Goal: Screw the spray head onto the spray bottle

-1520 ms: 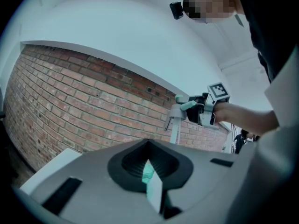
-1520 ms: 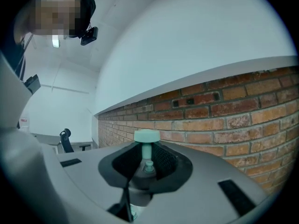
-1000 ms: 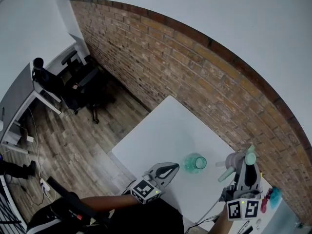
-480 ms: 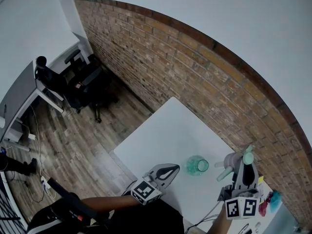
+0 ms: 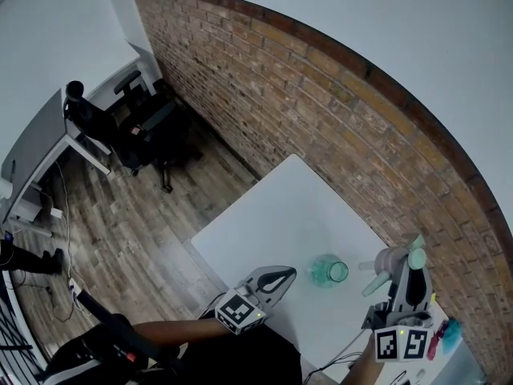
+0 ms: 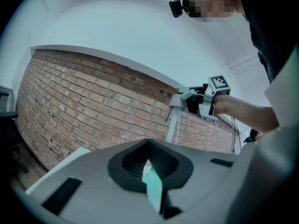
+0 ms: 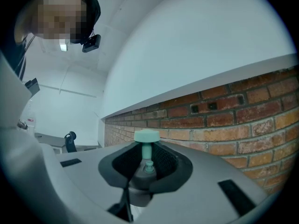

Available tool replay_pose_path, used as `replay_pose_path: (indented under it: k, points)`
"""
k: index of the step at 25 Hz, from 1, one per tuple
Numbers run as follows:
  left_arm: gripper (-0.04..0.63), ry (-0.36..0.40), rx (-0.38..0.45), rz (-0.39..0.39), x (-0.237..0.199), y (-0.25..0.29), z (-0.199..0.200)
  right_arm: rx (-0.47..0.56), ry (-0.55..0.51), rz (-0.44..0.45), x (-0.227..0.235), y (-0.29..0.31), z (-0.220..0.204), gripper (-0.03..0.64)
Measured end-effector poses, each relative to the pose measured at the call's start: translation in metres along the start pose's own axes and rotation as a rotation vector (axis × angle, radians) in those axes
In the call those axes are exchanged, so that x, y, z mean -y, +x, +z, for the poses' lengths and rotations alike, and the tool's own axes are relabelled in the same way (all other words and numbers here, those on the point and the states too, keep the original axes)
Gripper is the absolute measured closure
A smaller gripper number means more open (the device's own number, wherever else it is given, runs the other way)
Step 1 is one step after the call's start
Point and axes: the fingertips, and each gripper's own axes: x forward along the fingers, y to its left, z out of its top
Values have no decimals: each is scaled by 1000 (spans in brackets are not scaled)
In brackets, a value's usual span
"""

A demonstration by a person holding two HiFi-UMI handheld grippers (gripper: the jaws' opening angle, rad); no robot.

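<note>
Step in hand: as I judge it, bringing the spray head over to the bottle; the two are not yet joined.
Spray bottle (image 5: 327,272): teal and translucent. It stands upright on the white table (image 5: 280,215) with its open mouth up, and nothing holds it.
Spray head (image 5: 389,261): grey with teal parts, held in the air to the right of the bottle and apart from it. In the left gripper view its thin dip tube (image 6: 174,125) hangs straight down.
Right gripper (image 5: 410,273): its fingers are closed partway round the spray head's grey body, and the teal tip pokes out past them.
Left gripper (image 5: 288,273): its fingers are pressed together and hold nothing. It sits just left of the bottle, not touching it.
Doing it well:
- Open the left fingers and clamp the bottle's body before the head arrives.
- Thread the dip tube into the mouth first.
- Lower the head until the collar sits square on the neck, and only then turn it.

Risk: a free-standing bottle is likely to spin or tip under the twist, and a tilted collar may cross-thread.
</note>
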Motion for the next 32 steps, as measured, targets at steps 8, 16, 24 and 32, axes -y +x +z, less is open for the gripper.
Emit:
replay_pose_path:
  k: [8,16,24,32]
  points:
    - [595,-6,9,5,-3,1,1,5,-2,6,-4,1,6,549]
    - [596,-9,0,12,-4,0,0,10,-3,22,-9,3,10,549]
    - [596,-28,0,20,-8,-3,-1,-19,11,37,-16,6,-10,549]
    - [595,-40,-10,19,-8,1,-1,-58,32,30,-19,6,-45,549]
